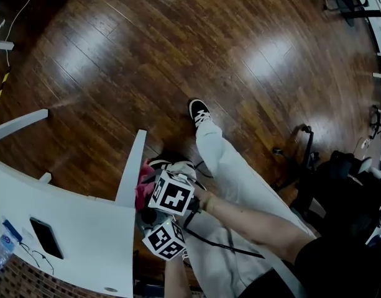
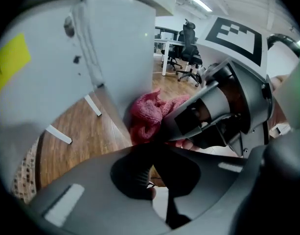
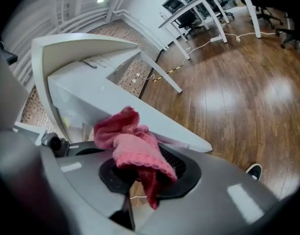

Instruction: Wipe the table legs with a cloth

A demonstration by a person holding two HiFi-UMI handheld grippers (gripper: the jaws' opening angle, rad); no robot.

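Note:
A pink cloth (image 3: 127, 141) is bunched between the jaws of my right gripper (image 3: 140, 168) and pressed against the slanted white table leg (image 3: 154, 119). From the head view the cloth (image 1: 142, 188) touches the top of that leg (image 1: 131, 166), just under the tabletop, with the right gripper's marker cube (image 1: 173, 194) beside it. My left gripper (image 2: 152, 173) hangs just below and behind, its jaws together with nothing in them. It looks at the cloth (image 2: 147, 114), the right gripper's body (image 2: 223, 111) and the leg (image 2: 120, 48).
The white tabletop (image 1: 66, 216) at lower left carries a phone (image 1: 46, 238), glasses (image 1: 32, 253) and a bottle (image 1: 2, 250). The person's leg and black shoe (image 1: 199, 112) stretch over the wood floor. A black bag (image 1: 345, 191) and a stand are at the right.

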